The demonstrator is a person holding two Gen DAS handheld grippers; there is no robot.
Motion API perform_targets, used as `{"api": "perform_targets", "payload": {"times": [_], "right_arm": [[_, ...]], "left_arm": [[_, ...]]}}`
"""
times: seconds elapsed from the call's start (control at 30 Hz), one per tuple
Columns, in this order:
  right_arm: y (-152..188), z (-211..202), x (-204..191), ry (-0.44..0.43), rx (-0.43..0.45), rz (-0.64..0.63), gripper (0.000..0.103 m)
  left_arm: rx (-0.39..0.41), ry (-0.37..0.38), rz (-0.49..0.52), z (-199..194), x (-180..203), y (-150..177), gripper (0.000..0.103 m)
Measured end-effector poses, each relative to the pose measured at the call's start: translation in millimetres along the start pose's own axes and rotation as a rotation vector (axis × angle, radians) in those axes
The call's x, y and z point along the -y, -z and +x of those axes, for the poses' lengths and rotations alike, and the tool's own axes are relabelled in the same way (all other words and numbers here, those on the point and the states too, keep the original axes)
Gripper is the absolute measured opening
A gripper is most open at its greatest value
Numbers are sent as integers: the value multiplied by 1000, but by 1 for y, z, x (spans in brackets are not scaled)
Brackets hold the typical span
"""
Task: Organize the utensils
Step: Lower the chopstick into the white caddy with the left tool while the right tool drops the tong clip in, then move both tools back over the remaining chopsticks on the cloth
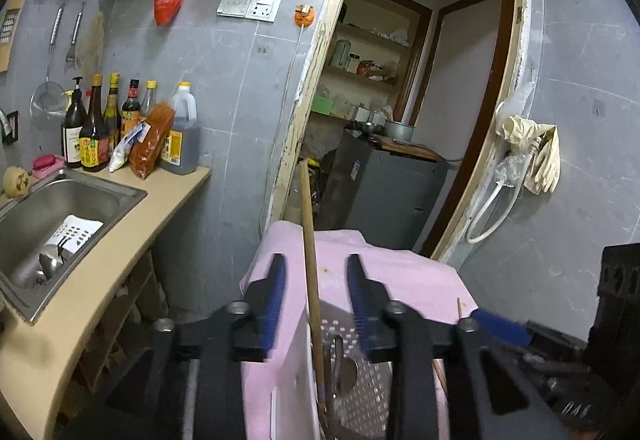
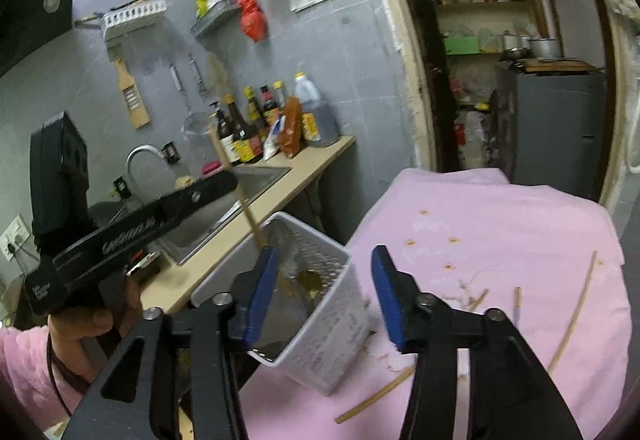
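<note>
A white perforated basket (image 1: pixel 360 380) (image 2: pixel 320 320) stands at the left edge of a pink cloth (image 2: pixel 480 232). A metal spoon (image 1: pixel 344 368) rests in it. A long wooden chopstick (image 1: pixel 310 260) (image 2: pixel 240 195) stands upright in the basket. My left gripper (image 1: pixel 316 260) (image 2: pixel 232 177) is open around that chopstick, and its blue pads do not touch it. My right gripper (image 2: pixel 325 252) is open above the basket's right wall, holding nothing. Its one blue fingertip (image 1: pixel 500 328) shows in the left wrist view. Loose chopsticks (image 2: pixel 572 312) (image 2: pixel 376 396) lie on the cloth to the right.
A steel sink (image 1: pixel 60 207) in a beige counter (image 1: pixel 120 260) lies to the left, with sauce bottles (image 1: pixel 96 127) at its back. Behind the cloth-covered table are an open doorway and a grey cabinet (image 1: pixel 384 183). A person's hand (image 2: pixel 84 324) holds the left gripper.
</note>
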State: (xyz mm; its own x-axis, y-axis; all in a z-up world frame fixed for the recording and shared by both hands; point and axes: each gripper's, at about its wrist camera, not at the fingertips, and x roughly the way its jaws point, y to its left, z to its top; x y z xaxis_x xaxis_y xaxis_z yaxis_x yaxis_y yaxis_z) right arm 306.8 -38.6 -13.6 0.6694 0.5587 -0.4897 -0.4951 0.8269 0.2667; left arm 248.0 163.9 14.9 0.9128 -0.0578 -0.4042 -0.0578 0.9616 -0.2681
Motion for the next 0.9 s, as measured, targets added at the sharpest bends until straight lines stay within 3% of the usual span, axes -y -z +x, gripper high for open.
{"api": "perform_targets", "payload": {"times": [0.13,0.2,0.4,0.53,0.9], "right_arm": [[-2,-23,19,87,55,14,59],[-3,-34,27,129,83,18,67],[-7,-73,58,254,162,16,93],[-9,-94,77,318,187,1,100],[-3,-124,127,413,215,-45,101]], "left_arm": [[16,-12,-11,-9,8,4,55],[31,-24,-1,-14,17,5,69],[58,-64,64,-20,53,10,95],[63,-76,93,-18,81,19,100],[45,-86,191,1,147,49,100]]}}
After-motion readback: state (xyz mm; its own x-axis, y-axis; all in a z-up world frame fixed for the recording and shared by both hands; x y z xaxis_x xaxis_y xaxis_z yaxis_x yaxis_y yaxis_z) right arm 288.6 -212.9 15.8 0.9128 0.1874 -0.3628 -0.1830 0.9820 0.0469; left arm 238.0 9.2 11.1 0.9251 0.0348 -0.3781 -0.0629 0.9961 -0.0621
